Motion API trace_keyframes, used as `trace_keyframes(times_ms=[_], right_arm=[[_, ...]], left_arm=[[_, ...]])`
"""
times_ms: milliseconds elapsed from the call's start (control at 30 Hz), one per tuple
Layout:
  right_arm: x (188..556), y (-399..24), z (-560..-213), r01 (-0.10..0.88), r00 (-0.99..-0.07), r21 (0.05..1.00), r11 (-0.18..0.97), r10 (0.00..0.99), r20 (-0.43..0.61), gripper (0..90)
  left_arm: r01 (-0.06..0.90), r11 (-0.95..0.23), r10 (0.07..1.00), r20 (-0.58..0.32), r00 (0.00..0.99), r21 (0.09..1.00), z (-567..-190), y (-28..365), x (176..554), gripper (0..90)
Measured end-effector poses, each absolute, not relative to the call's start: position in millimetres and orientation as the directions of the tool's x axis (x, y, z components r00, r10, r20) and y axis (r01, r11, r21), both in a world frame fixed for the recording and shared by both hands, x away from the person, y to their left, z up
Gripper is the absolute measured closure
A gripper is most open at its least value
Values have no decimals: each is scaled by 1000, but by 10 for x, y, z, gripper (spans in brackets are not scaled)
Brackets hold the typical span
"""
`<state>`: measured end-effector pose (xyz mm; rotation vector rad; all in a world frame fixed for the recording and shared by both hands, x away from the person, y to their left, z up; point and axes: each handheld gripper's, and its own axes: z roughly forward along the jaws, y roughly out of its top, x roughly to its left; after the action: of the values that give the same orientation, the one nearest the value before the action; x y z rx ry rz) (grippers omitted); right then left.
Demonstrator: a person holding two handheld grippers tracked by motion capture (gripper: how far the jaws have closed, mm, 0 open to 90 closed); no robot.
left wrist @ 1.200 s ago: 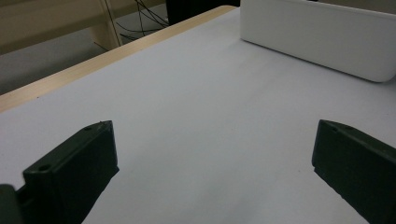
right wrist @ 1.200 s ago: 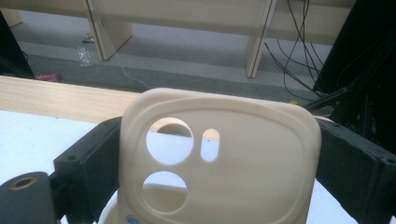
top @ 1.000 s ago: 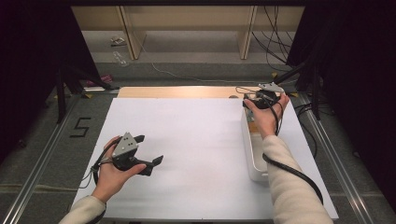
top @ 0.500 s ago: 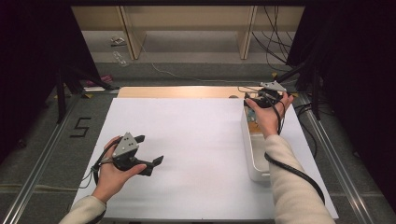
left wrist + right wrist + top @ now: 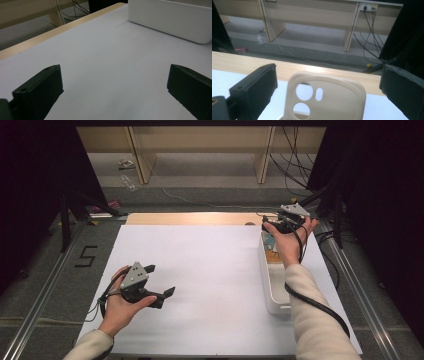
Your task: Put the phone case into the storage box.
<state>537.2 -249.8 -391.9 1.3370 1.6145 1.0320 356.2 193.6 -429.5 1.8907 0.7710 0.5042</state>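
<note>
Right tool (image 5: 278,226) over far end of white bin (image 5: 270,285), jaws wide apart around a cream phone case (image 5: 324,100); not clamped.
Case stands upright between the right tool's jaws, gaps on both sides, camera cutouts facing it. Left tool (image 5: 159,282) hovers low over bare white counter (image 5: 200,270), jaws apart, nothing between them; bin lies ahead and to its right, well apart.

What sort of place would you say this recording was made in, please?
Probably a lab or workshop set up for recording: a white-covered table ringed by dark screens, loose cables running to a wall socket, and bare wooden furniture behind.
</note>
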Motion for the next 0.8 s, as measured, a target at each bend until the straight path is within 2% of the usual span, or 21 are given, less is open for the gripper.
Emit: trace_keyframes(times_ms=[500, 800], right_arm=[[5127, -2453, -3796, 356, -168, 922, 155, 981, -100, 38], [4998, -2491, -3789, 364, -183, 922, 133, 981, -69, 44]], left_arm=[[290, -305, 703, 9, 711, 907, -4293, 1931, 3562, 0], [292, -304, 704, 7, 711, 907, -4295, 1933, 3564, 0]])
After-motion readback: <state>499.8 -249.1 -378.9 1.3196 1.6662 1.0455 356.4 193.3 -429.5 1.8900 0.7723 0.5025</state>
